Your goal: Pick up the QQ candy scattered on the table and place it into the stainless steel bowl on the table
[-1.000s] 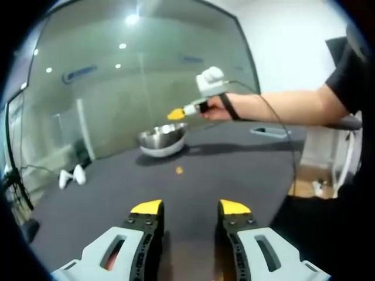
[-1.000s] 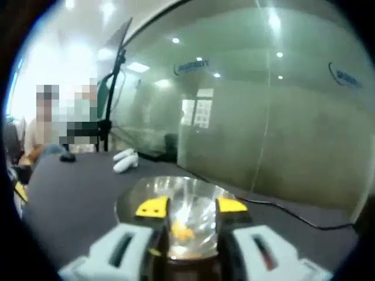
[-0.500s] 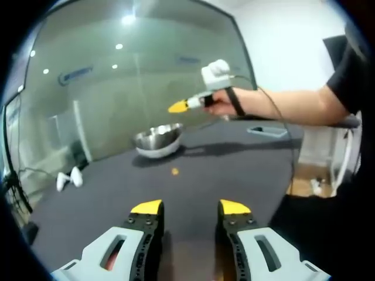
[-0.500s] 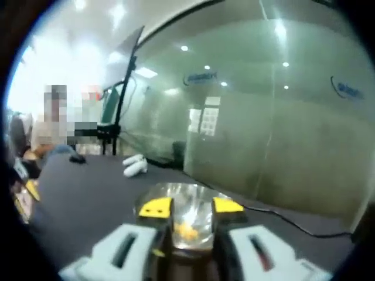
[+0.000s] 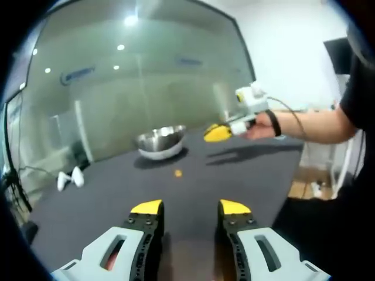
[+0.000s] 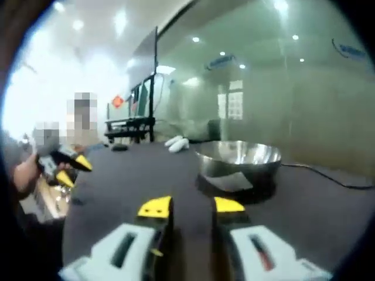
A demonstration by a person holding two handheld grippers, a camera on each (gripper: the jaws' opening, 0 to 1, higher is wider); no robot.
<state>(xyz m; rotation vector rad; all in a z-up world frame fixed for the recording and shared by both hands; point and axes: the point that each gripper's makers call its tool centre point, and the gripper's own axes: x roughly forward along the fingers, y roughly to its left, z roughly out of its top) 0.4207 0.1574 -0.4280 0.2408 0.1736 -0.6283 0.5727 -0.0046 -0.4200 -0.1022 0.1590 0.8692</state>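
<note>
Bright ceiling spots w/ glare on glass wall point(image 5: 146, 88), fisheye edge warp, right gripper view motion-blurred, soft shadows.

In the left gripper view the small orange QQ candy point(image 5: 178, 172) on the dark bench point(image 5: 234, 175) is too small to show its shape. The inside of the stainless steel bowl point(image 5: 161, 141) is hidden by its near wall. The right claw point(image 5: 218, 133) is blurred, so its yellow tips merge and the gap cannot be read. The left claw point(image 5: 190, 207) is cut off by the lower edge.

In the right gripper view the bowl point(image 6: 238, 162) again hides its contents behind the rim. The left claw point(image 6: 71, 170) at the far left is small and blurred. The white objects point(image 6: 177, 142) far back on the bench point(image 6: 328, 205) are too blurred to name.
</note>
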